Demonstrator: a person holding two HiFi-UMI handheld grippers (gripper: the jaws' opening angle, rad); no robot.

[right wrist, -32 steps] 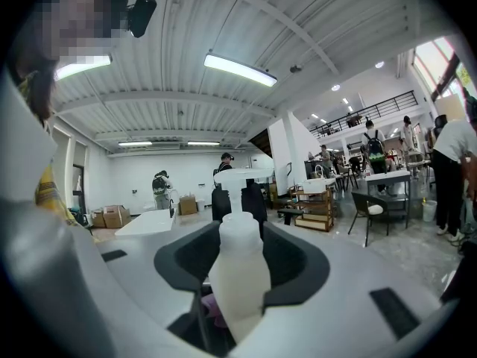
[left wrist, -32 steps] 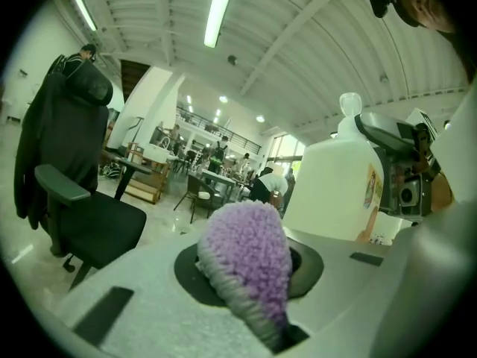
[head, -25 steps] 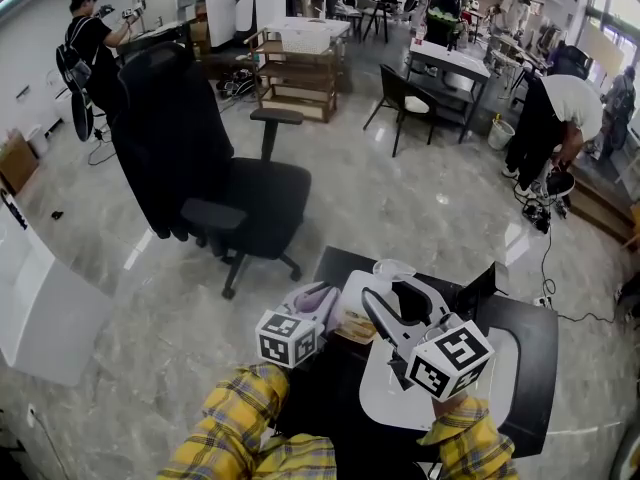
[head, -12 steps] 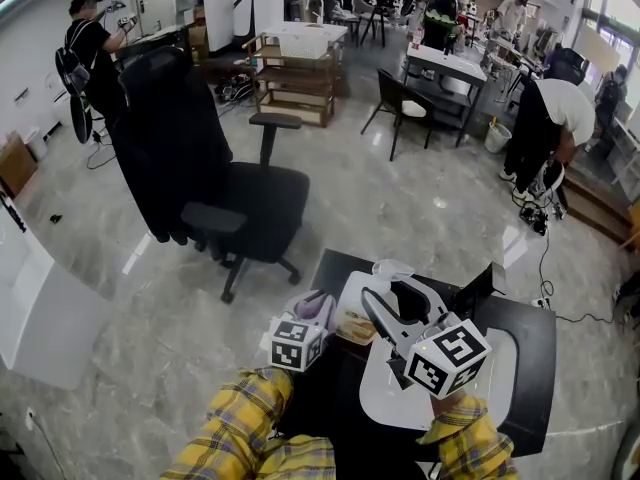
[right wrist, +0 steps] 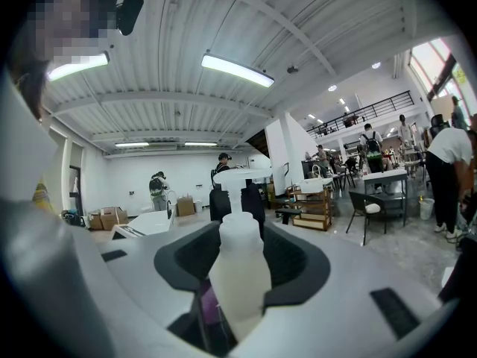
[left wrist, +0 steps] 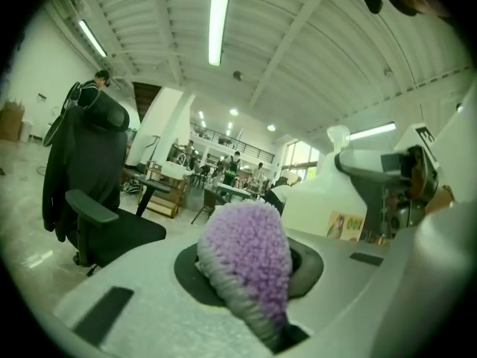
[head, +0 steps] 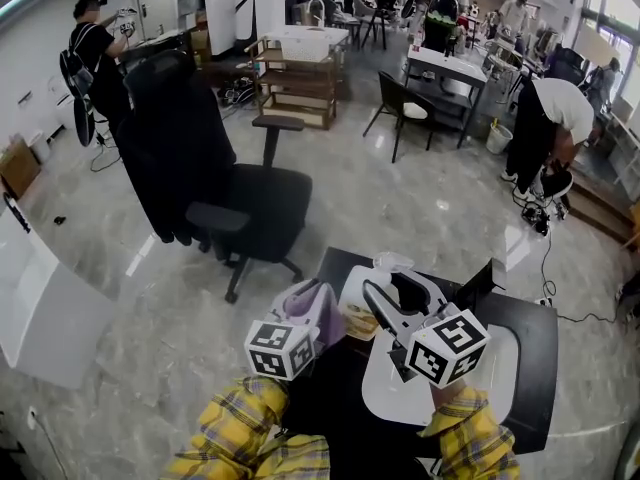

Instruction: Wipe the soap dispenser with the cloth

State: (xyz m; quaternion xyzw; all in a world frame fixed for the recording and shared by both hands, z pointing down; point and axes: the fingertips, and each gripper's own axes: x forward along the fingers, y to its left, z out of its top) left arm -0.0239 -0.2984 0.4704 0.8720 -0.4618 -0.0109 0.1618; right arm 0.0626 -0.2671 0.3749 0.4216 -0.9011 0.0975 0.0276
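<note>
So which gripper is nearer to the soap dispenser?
Right. The right gripper is shut on the soap dispenser; the left gripper holds the purple cloth close beside it.

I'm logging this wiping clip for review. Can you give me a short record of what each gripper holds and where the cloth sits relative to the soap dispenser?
left gripper: jaws shut on the purple cloth
right gripper: jaws shut on the white soap dispenser, held upright
cloth position: beside the soap dispenser, on its left in the head view
contact: cannot tell whether the cloth touches it
underneath: black table
</note>
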